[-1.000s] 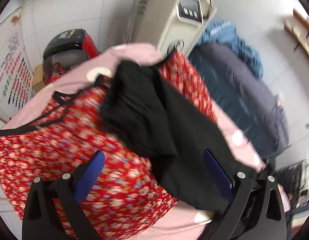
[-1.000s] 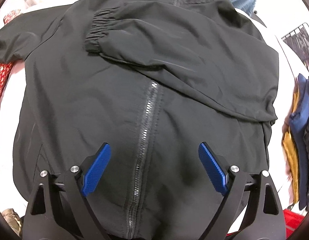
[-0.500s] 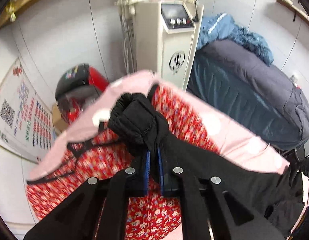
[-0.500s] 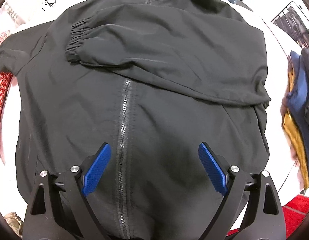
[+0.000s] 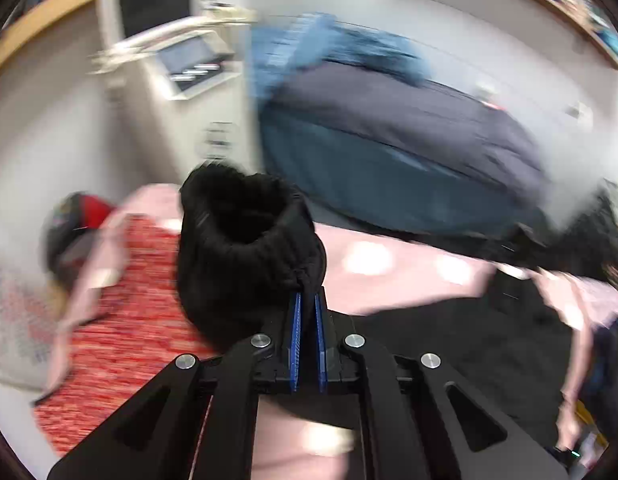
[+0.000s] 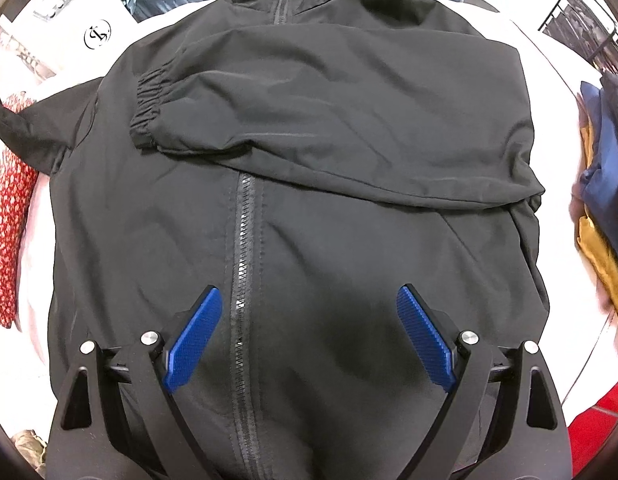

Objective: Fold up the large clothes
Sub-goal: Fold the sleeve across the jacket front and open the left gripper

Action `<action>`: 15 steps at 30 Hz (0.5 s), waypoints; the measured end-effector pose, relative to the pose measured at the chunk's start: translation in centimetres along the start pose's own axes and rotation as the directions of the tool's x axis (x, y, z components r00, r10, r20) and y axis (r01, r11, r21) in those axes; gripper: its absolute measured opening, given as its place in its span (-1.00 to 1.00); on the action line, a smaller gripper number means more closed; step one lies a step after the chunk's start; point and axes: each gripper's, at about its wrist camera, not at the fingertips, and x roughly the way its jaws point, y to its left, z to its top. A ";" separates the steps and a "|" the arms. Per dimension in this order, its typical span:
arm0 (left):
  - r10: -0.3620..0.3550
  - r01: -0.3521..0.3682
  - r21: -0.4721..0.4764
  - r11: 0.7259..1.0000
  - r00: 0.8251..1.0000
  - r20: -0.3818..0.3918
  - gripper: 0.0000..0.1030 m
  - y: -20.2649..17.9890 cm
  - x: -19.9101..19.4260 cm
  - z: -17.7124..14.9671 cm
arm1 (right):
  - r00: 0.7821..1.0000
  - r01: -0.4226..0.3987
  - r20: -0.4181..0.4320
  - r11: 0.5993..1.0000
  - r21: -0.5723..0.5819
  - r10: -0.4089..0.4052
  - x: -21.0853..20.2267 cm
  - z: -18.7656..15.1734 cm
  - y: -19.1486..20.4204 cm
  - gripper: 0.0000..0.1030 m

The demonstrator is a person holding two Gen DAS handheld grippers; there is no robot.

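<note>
A black zip-up jacket (image 6: pixel 309 208) lies flat, front up, its zipper (image 6: pixel 245 248) running down the middle. Its one sleeve (image 6: pixel 329 128) is folded across the chest, elastic cuff (image 6: pixel 147 124) to the left. My right gripper (image 6: pixel 309 336) hovers open and empty above the jacket's lower part, one finger on each side of the zipper. In the left wrist view my left gripper (image 5: pixel 307 312) is shut on the elastic cuff of the other sleeve (image 5: pixel 245 248) and holds it lifted above the surface; the view is blurred.
A red floral garment (image 5: pixel 121 320) (image 6: pixel 7 232) lies on a pink cloth (image 5: pixel 389 272) left of the jacket. A white machine (image 5: pixel 181 72) and a dark padded bed (image 5: pixel 409 148) stand behind. Blue and mustard clothes (image 6: pixel 601 216) are piled at the right, a wire rack (image 6: pixel 581 24) beyond.
My left gripper closed on the sleeve cuff and lifted it, swinging right. My right gripper stayed open and drifted so the zipper now sits nearer its left finger.
</note>
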 end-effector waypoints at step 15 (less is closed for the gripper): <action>-0.209 0.321 0.315 0.893 0.917 -0.340 -0.87 -30.6 11.3 -13.4 | 1.000 0.019 -0.017 0.982 0.189 -0.016 -1.0 -2.8 -7.2 0.71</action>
